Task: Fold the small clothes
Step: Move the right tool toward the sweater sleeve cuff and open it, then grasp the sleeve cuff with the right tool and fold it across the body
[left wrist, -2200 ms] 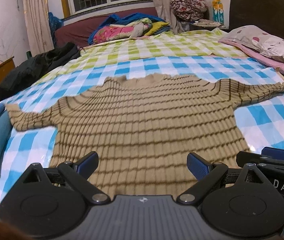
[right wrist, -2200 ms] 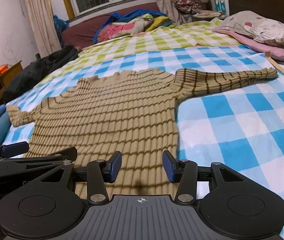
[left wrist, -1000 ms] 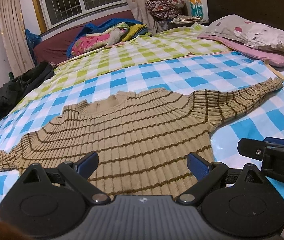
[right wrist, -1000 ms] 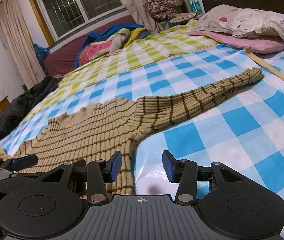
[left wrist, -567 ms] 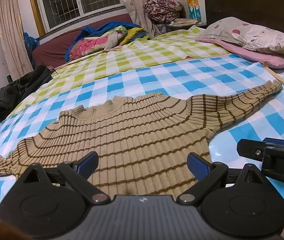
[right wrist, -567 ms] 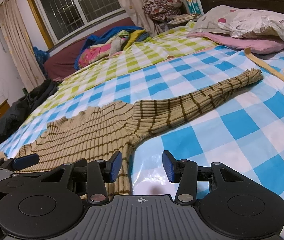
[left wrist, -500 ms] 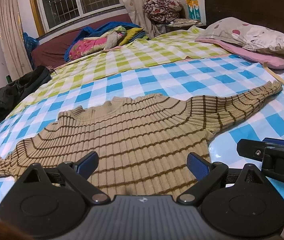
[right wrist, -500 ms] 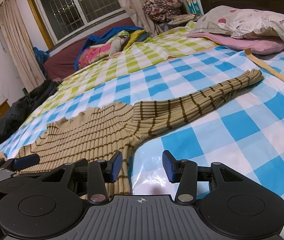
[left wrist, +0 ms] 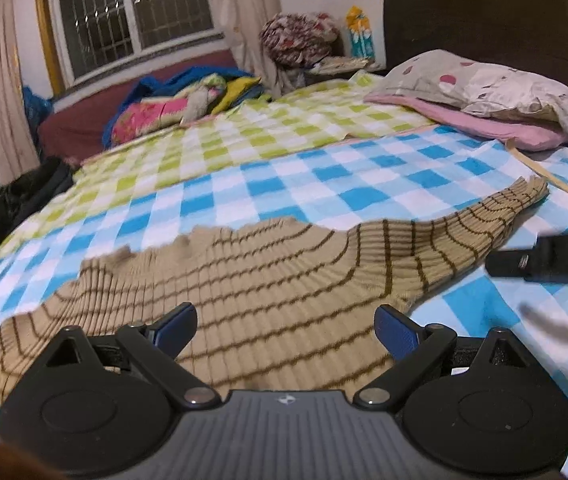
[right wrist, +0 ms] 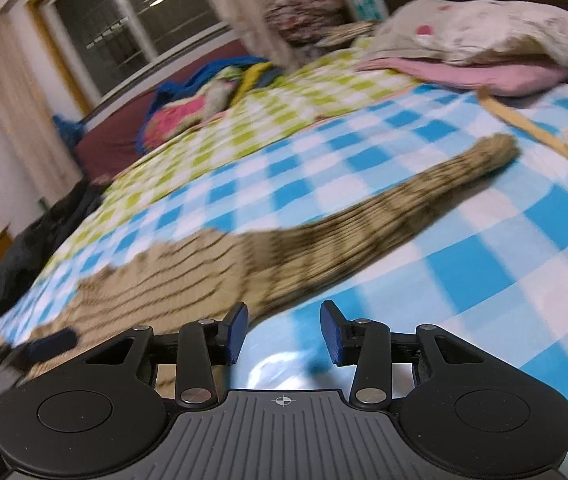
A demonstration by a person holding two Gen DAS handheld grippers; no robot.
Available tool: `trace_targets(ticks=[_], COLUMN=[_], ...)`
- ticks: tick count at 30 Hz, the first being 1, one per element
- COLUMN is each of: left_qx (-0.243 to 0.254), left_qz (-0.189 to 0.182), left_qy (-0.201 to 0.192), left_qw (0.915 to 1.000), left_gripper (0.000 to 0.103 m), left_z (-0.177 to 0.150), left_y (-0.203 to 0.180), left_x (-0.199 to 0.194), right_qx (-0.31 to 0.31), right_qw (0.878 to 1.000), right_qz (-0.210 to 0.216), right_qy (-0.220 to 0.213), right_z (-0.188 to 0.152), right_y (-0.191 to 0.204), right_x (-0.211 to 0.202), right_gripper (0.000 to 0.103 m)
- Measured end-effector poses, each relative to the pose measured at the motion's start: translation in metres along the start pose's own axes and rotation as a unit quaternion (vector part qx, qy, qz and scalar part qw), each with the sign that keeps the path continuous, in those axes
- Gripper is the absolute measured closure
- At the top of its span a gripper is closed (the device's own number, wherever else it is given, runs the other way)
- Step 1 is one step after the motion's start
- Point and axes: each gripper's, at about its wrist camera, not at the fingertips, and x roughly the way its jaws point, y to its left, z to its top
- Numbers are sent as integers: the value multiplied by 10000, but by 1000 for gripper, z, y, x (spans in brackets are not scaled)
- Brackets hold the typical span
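A tan sweater with thin brown stripes (left wrist: 268, 292) lies flat on the blue-checked bed cover (left wrist: 323, 176), sleeves spread out. Its right sleeve (left wrist: 479, 224) runs toward the pillows; it also shows in the right wrist view (right wrist: 403, 196). My left gripper (left wrist: 285, 330) is wide open and empty, low over the sweater's body near the hem. My right gripper (right wrist: 284, 332) is open and empty, just right of the sweater's side, below the sleeve. The right gripper's body shows at the right edge of the left wrist view (left wrist: 551, 256).
Pillows (left wrist: 483, 92) and a pink pad lie at the head of the bed on the right. A green-checked cover (left wrist: 264, 128) lies beyond, with piled bedding (left wrist: 180, 104) by the window. Dark clothes (left wrist: 8, 204) lie at the left edge. A tan strap (right wrist: 523, 124) lies near the sleeve cuff.
Both grippers have shifted right along the sweater's hem. The right gripper has moved forward toward the sleeve and tilted; its view is blurred. Both stay open and empty.
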Motion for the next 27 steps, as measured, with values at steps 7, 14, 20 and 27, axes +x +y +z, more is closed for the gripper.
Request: trace_targets(ticks=[7,14,20,27], left_qx=[-251,-66,404,-1], left_qz=[-295,-199,543,745], left_qy=[-21,-225,-624,-421], left_qw=[9992,9995,9958,9963], left_gripper=[3,3,2,1], left_z=[7,15,23,31], left_y=[-5,-40,-60,-46], left_x=[28,52,73,90], right_qx=[1048,1569,1828,1983], right_qw=[9942,9857,9819,9773], right_qz=[-176,-427,-213,-353], right_qy=[-171,-433,-453,-653], right_z=[28,49,62,73], right_y=[-53,-88,-107,-124], right_x=[25,43,44,38], right_gripper=[63,63,63,63])
